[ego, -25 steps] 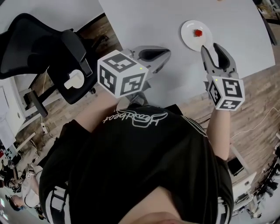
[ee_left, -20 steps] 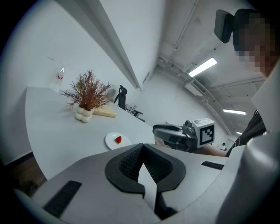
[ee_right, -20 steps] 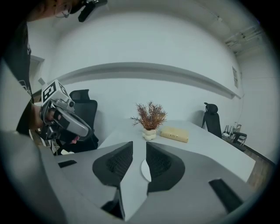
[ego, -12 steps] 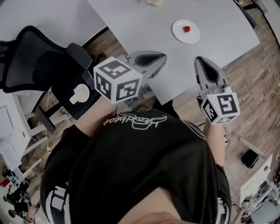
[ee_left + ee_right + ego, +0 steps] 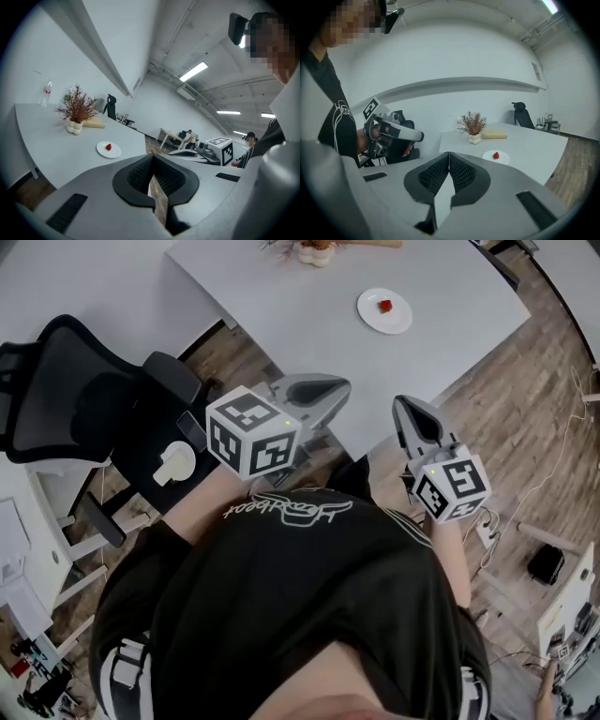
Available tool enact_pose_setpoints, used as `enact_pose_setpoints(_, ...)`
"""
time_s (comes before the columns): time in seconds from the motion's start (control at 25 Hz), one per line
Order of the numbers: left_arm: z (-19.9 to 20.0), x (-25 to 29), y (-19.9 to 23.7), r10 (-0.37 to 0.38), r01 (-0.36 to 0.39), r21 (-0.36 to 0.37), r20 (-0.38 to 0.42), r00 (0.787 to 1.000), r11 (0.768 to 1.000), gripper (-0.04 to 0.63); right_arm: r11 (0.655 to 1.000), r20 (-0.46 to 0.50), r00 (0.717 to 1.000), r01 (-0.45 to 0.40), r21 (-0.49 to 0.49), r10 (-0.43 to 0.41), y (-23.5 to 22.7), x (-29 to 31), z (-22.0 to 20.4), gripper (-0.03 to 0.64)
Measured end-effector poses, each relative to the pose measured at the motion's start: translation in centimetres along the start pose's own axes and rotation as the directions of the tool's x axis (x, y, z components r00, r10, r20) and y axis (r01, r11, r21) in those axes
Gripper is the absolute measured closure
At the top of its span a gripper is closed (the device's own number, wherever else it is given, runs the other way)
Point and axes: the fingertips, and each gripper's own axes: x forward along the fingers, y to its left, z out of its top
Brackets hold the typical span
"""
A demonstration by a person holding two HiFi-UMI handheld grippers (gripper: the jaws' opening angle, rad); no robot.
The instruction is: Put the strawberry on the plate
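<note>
Plainly, strawberry (image 5: 385, 306) sits on plate (image 5: 398, 321); orientation unreadable.

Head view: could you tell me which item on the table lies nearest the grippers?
The white plate holding the strawberry; the vase and beige block sit farther back.

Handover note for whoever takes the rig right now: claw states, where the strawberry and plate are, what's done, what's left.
Left claw: shut, nothing in it, held over the near edge of the table.
Right claw: shut, nothing in it, held off the table, close to the body.
Strawberry: lying on the plate, toward the far side of the table. Neither claw is near it.
Done: strawberry is on the plate.
Left: nothing that I can see; the job looks finished.
</note>
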Motion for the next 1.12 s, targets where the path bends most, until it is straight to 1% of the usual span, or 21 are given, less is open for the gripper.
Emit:
enact_pose_setpoints(0.08,-0.5,-0.3,-0.4,-0.012,0.012,0.001,-0.005,1.0,1.0,0.589,1.0,-0.006,1.0,-0.003,0.024,0.003,0.8,-0.2,-0.6,0.607)
enact_pose_setpoints(0.36,-1.3,-1.1,-1.6,-0.034,0.035,0.012,-0.013,0.999,0.999,0.589,0.999,-0.017,1.0,-0.004,0.049,0.005,2.6,-1.0,-1.7,0.608)
enact_pose_setpoints(0.6,-1.4,-1.3,-2.1,-0.039,0.039,0.017,-0.009,0.999,0.999,0.589,1.0,-0.021,1.0,0.004,0.03,-0.003,2.8,-1.4,-1.7,0.609)
enact_pose_setpoints(1.12,-1.6,-0.7,-2.6,-0.039,0.039,0.017,-0.018,0.999,0.999,0.589,0.999,-0.016,1.0,0.007,0.036,-0.006,2.4,-1.8,-1.7,0.609)
